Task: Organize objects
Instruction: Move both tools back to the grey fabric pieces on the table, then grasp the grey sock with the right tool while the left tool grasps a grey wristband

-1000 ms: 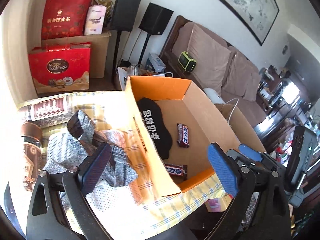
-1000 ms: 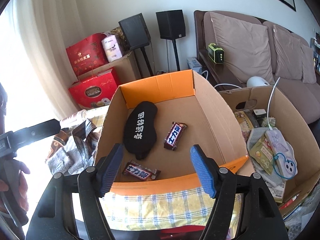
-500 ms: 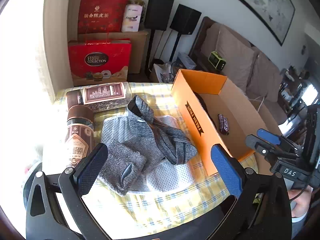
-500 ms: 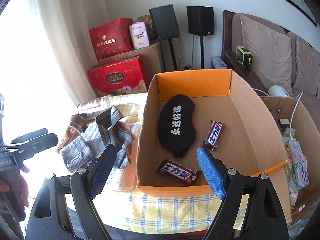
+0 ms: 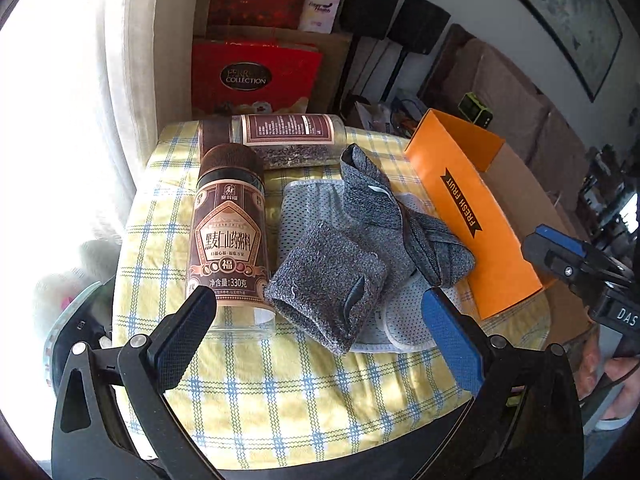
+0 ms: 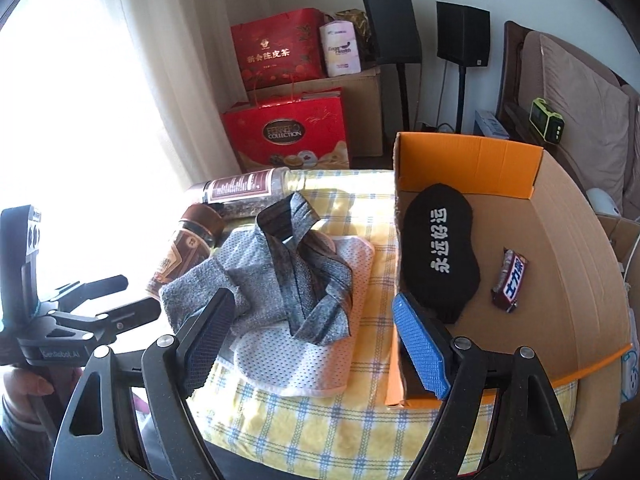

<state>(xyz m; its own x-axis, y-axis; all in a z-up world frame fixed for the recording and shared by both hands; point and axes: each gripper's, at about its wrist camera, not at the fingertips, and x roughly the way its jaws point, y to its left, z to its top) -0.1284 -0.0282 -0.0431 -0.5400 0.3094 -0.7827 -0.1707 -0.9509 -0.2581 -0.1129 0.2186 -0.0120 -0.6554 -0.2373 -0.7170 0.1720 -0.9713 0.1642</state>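
The left gripper (image 5: 316, 328) hangs with jaws spread and empty, the gray sock pile (image 5: 360, 248) lying directly ahead between them on the checked tabletop (image 5: 304, 392). Its long axis runs diagonally away toward the orange box (image 5: 472, 216), lettered "FRESH FRUIT". The right gripper (image 6: 312, 344), jaws also spread, is near too. The jar (image 5: 228, 236) reads "330". A bag (image 5: 248, 76) says "COLLECTION".

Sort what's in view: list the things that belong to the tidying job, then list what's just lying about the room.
Job:
cardboard box
eye mask
candy bar
grey wrap
mesh cloth
upright jar
lying jar
left tool and right tool, both open

Lying about:
red gift bags
speakers
sofa
green radio
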